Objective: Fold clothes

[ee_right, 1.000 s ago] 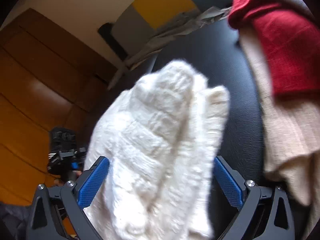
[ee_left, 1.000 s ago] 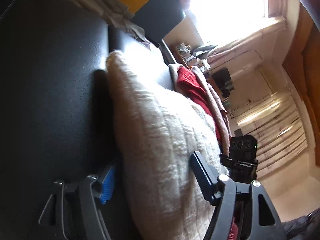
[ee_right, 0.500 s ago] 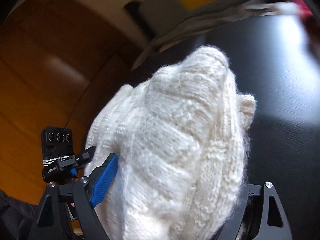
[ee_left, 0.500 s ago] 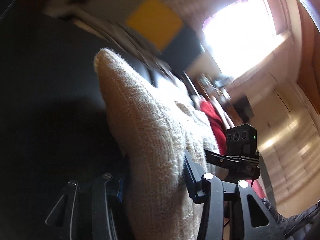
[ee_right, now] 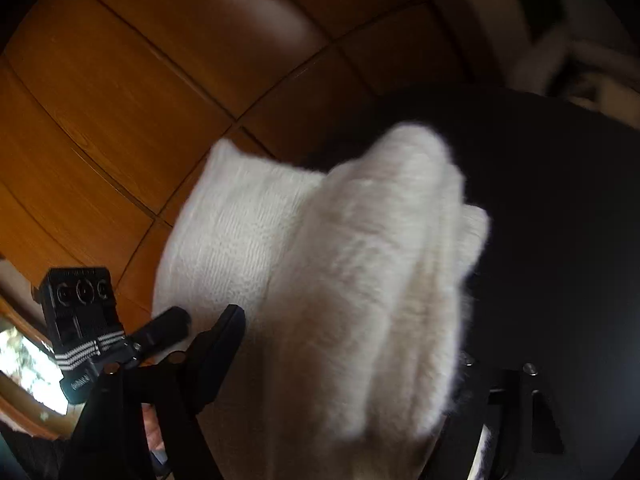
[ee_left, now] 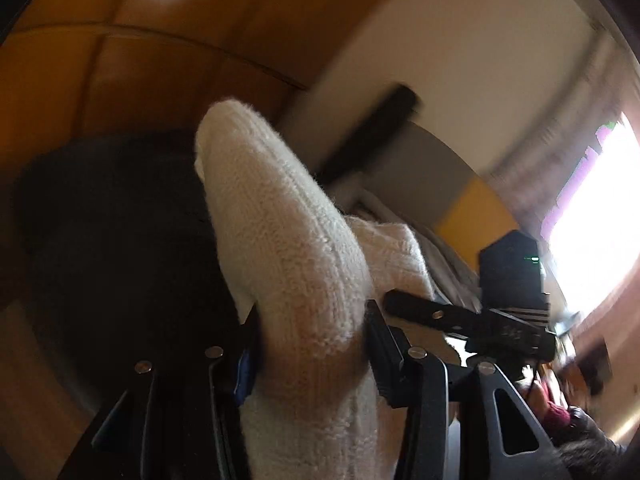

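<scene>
Cream sweater (ee_left: pixel 292 264) clamped in both jaws – right pair just closing, dark seat (ee_right: pixel 560 200), wooden panels (ee_right: pixel 140 100) behind

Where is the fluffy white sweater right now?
The sweater is bunched between the fingers of both grippers, left and right, filling the middle of both wrist views above the black surface.
</scene>
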